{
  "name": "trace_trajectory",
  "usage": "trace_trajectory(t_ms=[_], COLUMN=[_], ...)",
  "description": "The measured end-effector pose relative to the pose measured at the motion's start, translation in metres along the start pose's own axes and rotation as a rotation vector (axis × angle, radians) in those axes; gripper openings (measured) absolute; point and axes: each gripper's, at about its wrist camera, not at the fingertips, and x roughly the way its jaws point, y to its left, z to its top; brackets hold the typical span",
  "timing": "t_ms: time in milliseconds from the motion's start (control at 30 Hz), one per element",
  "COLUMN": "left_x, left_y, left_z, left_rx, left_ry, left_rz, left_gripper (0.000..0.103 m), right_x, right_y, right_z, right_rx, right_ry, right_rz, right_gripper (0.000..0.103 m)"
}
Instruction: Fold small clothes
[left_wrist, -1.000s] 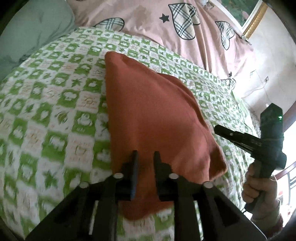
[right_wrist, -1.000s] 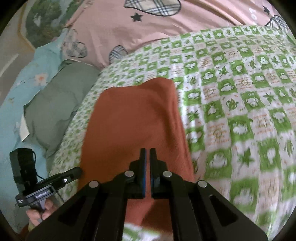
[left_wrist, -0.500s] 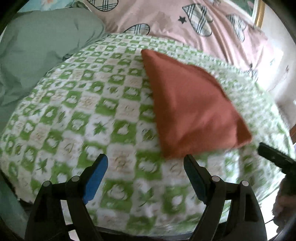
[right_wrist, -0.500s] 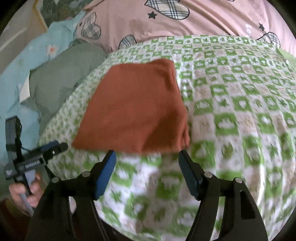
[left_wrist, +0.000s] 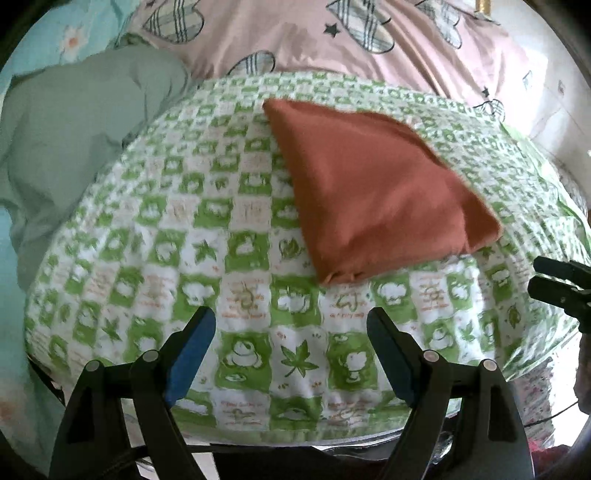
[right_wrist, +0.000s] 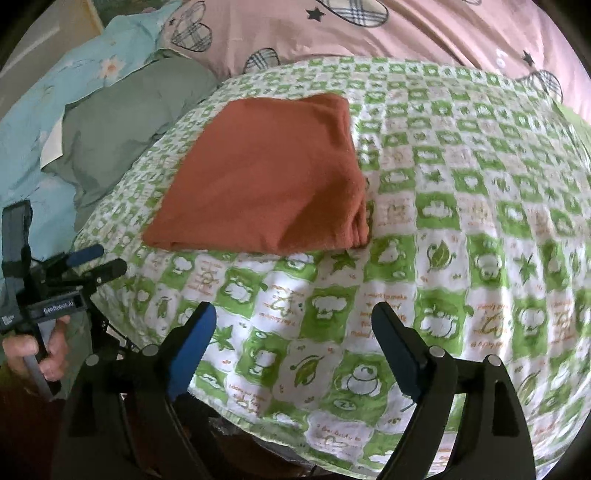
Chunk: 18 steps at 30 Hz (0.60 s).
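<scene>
A rust-orange garment (left_wrist: 369, 192) lies folded into a flat rectangle on the green-and-white checked blanket (left_wrist: 243, 295); the right wrist view shows the garment (right_wrist: 269, 177) too. My left gripper (left_wrist: 288, 321) hovers over the blanket short of the garment's near corner, open, with only blanket between its blue pads. My right gripper (right_wrist: 293, 314) sits just short of the garment's near edge, its jaws still opening with nothing between them. Each gripper shows in the other's view: the right gripper (left_wrist: 540, 275) at the right edge, the left gripper (right_wrist: 99, 261) at the left, held by a hand (right_wrist: 40, 350).
A pink quilt (left_wrist: 295, 33) with plaid hearts is heaped behind the blanket. A grey-green pillow (left_wrist: 74, 129) and pale blue floral bedding (right_wrist: 55, 92) lie to the left. The blanket's (right_wrist: 480, 221) front edge drops off just below both grippers.
Both grippers were shut on the garment's near edge, then opened wide, let it go and drew back toward the blanket's front edge. The garment now lies folded on its own.
</scene>
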Motion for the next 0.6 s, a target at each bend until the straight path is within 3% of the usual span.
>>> trace_trajectory(t_ms=[67, 133, 200, 267, 600], left_x=[-0.016, -0.030, -0.041, -0.044, 0.001], left_y=[0.000, 0.000, -0.004, -0.008, -0.015], left_z=[0.009, 0.016, 0.020, 0.021, 0.009], left_rx=[0.020, 0.041, 0.066, 0.085, 0.076], left_ry=[-0.030, -0.067, -0.093, -0.102, 0.002], left_rz=[0.014, 0.031, 0.035, 0.030, 0.024], left_gripper=[0.085, 0.089, 0.103, 0.102, 0.102], right_x=[-0.015, -0.028, -0.038, -0.036, 0.009], right_y=[0.004, 0.006, 0.009, 0.010, 0.005], right_z=[0.009, 0.015, 0.021, 0.024, 0.011], right_rx=[-0.026, -0.045, -0.071, -0.088, -0.039], right_ry=[-0.032, -0.067, -0.094, -0.086, 0.014], right_rz=[0.012, 0.018, 0.015, 0.010, 0.007], right_gripper=[0.092, 0.103, 0.103, 0.103, 0.103])
